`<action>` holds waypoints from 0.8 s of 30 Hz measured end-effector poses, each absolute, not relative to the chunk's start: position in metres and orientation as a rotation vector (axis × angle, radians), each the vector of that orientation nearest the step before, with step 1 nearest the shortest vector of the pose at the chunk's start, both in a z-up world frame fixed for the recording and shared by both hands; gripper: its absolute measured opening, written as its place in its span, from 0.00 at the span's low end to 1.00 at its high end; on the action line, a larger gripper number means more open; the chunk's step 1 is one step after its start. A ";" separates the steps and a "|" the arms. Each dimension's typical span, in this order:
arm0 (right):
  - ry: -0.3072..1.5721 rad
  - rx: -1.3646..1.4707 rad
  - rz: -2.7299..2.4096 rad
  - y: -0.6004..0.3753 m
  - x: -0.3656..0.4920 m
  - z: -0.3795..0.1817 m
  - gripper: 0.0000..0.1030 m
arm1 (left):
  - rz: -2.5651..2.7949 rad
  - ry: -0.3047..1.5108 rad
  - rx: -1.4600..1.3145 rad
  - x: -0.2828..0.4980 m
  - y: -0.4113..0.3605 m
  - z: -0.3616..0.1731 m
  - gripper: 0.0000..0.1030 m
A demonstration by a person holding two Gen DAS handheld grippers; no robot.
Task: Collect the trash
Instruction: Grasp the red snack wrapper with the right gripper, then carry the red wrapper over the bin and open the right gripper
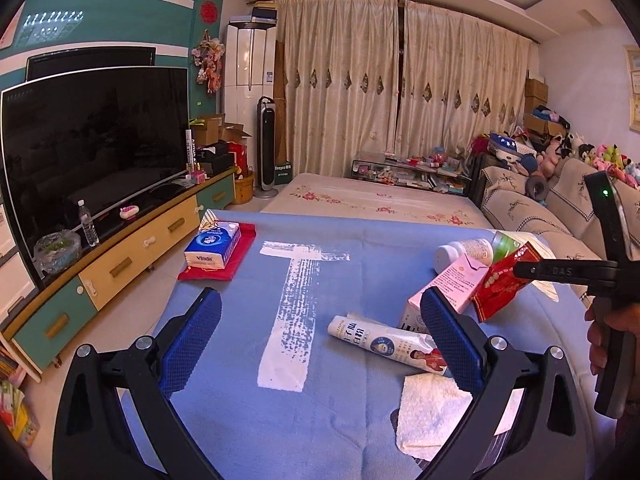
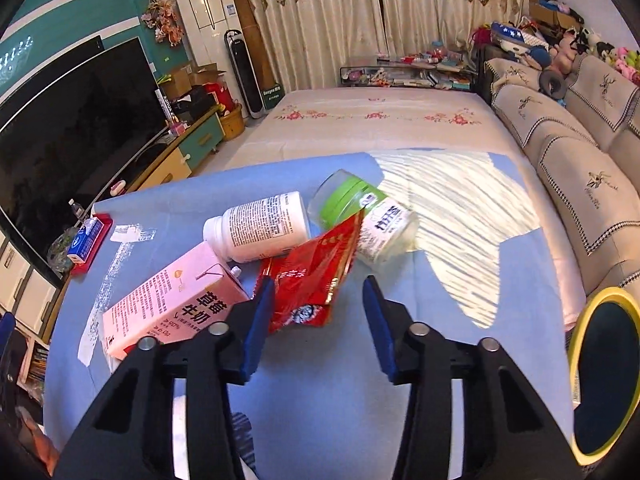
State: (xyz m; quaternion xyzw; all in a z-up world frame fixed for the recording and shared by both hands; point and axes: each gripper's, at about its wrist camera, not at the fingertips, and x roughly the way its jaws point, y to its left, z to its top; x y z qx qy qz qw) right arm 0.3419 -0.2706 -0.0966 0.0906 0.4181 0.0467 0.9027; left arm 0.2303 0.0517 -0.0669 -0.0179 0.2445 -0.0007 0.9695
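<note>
On the blue cloth lies a heap of trash: a pink milk carton (image 2: 172, 308), a white pill bottle (image 2: 260, 226), a green-capped jar (image 2: 360, 216) and a red snack wrapper (image 2: 312, 280). My right gripper (image 2: 318, 320) is open, its fingers on either side of the wrapper's lower edge. In the left wrist view the wrapper (image 1: 502, 284) sits at the tip of the right gripper (image 1: 520, 270). My left gripper (image 1: 320, 340) is open and empty above the cloth, beside a rolled paper tube (image 1: 384, 344) and a white tissue (image 1: 432, 412).
A blue tissue pack (image 1: 212, 244) lies on a red cloth (image 1: 236, 264) at the table's far left. A yellow-rimmed bin (image 2: 604, 376) stands at the right. A TV (image 1: 92, 148) is on the left, a sofa (image 2: 568, 132) on the right.
</note>
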 end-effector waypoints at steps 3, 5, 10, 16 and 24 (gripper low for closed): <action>0.850 0.220 0.105 -0.273 0.343 -0.098 0.08 | -0.009 0.503 -0.030 0.231 0.048 -0.069 0.95; 0.830 0.231 0.122 -0.274 0.338 -0.094 0.02 | -0.007 0.502 -0.026 0.231 0.046 -0.070 0.95; 0.781 0.238 0.157 -0.274 0.320 -0.076 0.01 | -0.008 0.509 -0.031 0.232 0.045 -0.072 0.95; 0.688 0.195 0.144 -0.288 0.274 -0.046 0.01 | -0.006 0.515 -0.034 0.232 0.044 -0.073 0.95; 0.609 0.151 -0.121 -0.372 0.212 -0.041 0.01 | -0.009 0.504 -0.013 0.230 0.039 -0.073 0.95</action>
